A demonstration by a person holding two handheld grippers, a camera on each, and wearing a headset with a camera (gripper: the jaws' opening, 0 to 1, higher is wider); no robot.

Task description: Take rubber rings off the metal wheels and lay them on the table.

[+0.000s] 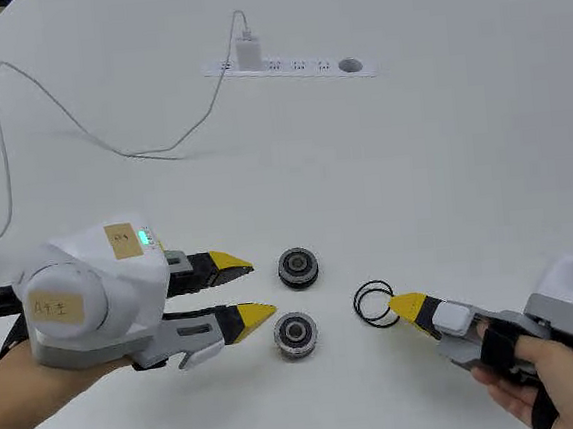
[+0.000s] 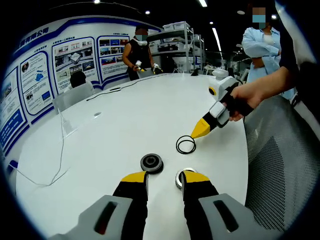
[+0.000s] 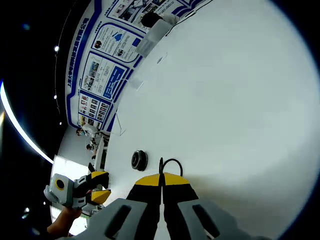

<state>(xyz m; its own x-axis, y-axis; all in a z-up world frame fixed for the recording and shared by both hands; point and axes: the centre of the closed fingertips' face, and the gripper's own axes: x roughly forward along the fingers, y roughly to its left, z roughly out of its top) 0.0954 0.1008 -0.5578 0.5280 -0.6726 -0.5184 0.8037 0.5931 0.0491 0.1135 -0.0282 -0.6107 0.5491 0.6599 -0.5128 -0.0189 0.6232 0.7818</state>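
Black rubber already lies on the white table (image 1: 462, 159). A thin ring (image 1: 373, 284) sits flat there, just to the right of the two wheels. The loop looks doubled in the head view, and I cannot say whether that is a second ring or only shadow.

The right gripper (image 1: 405, 306) has its yellow tips pressed together at the ring's edge. In the right gripper view the ring (image 3: 171, 160) runs straight into the seam between the jaws, so I take it the gripper (image 3: 161, 181) is pinching the ring there. It has not let go yet.

The near wheel (image 1: 295, 334) shows a pale metal rim, shinier again in the left gripper view (image 2: 178, 177). I judge it stripped. The far wheel (image 1: 298, 267) is dark around its outside, so it probably still wears its rubber.

The left gripper (image 1: 251, 290) is spread and holds nothing. Its tips are aimed at the wheels, and the lower one is just beside the near wheel. In its own view the jaws (image 2: 165, 177) stand apart, with the far wheel (image 2: 151, 163) just ahead of them.

So I put it at roughly halfway. One ring is down but not released, and one wheel is left to strip.
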